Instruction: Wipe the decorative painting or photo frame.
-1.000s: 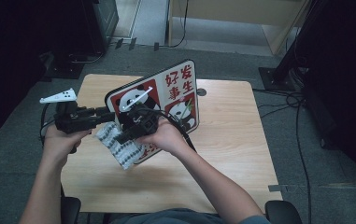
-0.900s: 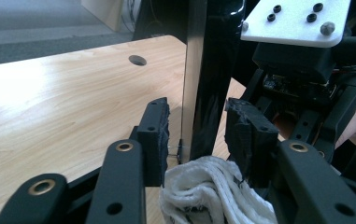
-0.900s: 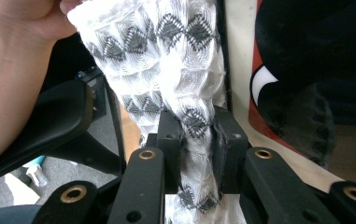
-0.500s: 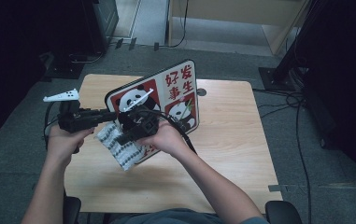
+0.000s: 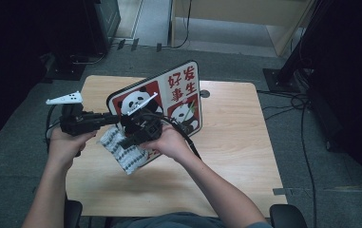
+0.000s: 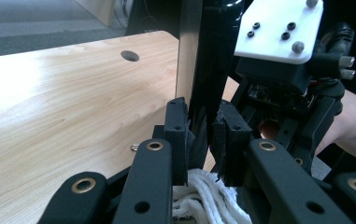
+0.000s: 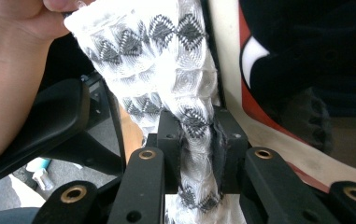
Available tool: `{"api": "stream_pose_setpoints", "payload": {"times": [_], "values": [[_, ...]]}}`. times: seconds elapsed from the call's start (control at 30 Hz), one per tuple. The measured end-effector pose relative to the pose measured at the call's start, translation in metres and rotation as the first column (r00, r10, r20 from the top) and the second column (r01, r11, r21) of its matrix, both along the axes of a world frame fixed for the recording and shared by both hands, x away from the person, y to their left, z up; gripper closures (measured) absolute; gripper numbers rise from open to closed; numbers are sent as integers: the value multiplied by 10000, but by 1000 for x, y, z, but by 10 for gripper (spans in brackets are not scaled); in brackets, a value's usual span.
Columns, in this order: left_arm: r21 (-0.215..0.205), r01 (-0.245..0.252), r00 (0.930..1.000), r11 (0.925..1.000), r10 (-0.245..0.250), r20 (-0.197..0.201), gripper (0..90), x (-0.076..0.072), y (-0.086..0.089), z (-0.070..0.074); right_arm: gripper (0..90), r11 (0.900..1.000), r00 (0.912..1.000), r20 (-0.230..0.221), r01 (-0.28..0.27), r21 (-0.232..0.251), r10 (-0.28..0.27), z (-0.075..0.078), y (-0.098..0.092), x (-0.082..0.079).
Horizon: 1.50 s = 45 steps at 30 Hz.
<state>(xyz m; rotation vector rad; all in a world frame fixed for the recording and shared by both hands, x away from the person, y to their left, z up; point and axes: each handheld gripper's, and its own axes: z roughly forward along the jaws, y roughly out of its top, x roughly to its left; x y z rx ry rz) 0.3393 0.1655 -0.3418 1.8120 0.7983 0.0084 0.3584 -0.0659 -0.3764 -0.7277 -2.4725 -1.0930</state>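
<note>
I have the patterned white cloth [image 7: 185, 88] bunched in the right gripper [image 7: 196, 140], jaws clamped on it, above the table's near left part; it reads light, soft and limp, so I'd hold it by gathered folds. The left gripper [image 6: 203, 135] has just closed on the thin stiff edge of the panda board [image 5: 169, 102], above the cloth; the wooden table [image 5: 235, 142] is smooth, the room around dark.
</note>
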Motion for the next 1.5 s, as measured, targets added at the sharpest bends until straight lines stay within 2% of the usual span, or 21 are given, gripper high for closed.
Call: {"api": "stream_pose_setpoints", "payload": {"times": [0.6,1.03,1.13,1.5], "values": [[9,7,10000,10000,-7,-9,777,-1,0,0,764,9999,9999,-164,39,-100,-40,-15,-2,-1],[31,-49,10000,10000,49,22,776,-1,-1,0,767,10000,9999,130,54,-67,-53,-27,-6,-5],[58,-70,10000,10000,69,21,777,-1,-1,0,767,9998,9998,221,19,-202,-15,-32,-6,-7],[102,-77,10000,9999,76,32,778,-2,-1,0,766,9999,9996,268,19,-141,-15,-48,-11,-10]]}}
